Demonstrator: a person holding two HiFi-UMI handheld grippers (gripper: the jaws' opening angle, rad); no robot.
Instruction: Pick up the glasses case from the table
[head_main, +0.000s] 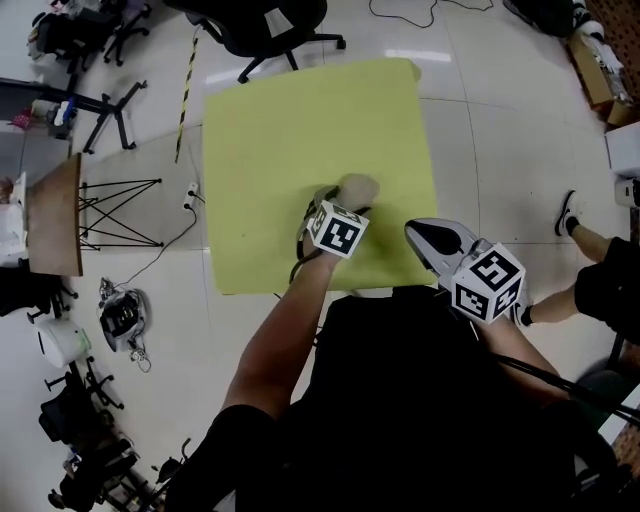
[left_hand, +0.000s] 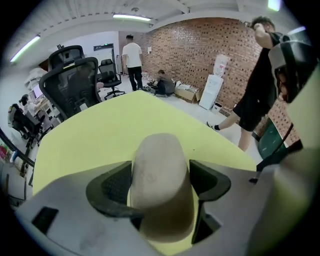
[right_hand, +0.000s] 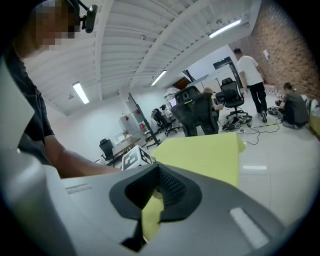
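Observation:
The glasses case (head_main: 357, 187) is a beige, rounded oblong lying on the yellow table (head_main: 270, 130), near its front edge. My left gripper (head_main: 338, 203) reaches steeply down over it. In the left gripper view the case (left_hand: 160, 170) fills the gap between the two jaws of the left gripper (left_hand: 160, 186), which stand wide and do not press on it. My right gripper (head_main: 422, 236) hovers off to the right of the case, at the table's front right corner. In the right gripper view the right gripper (right_hand: 151, 202) has its jaws drawn together to a thin slit, with nothing in them.
A black office chair (head_main: 262, 24) stands beyond the table's far edge. A wire-legged stand (head_main: 118, 211) and a small wooden side table (head_main: 55, 216) are on the left, with cables on the floor. A person's leg and shoe (head_main: 572, 222) are at the right.

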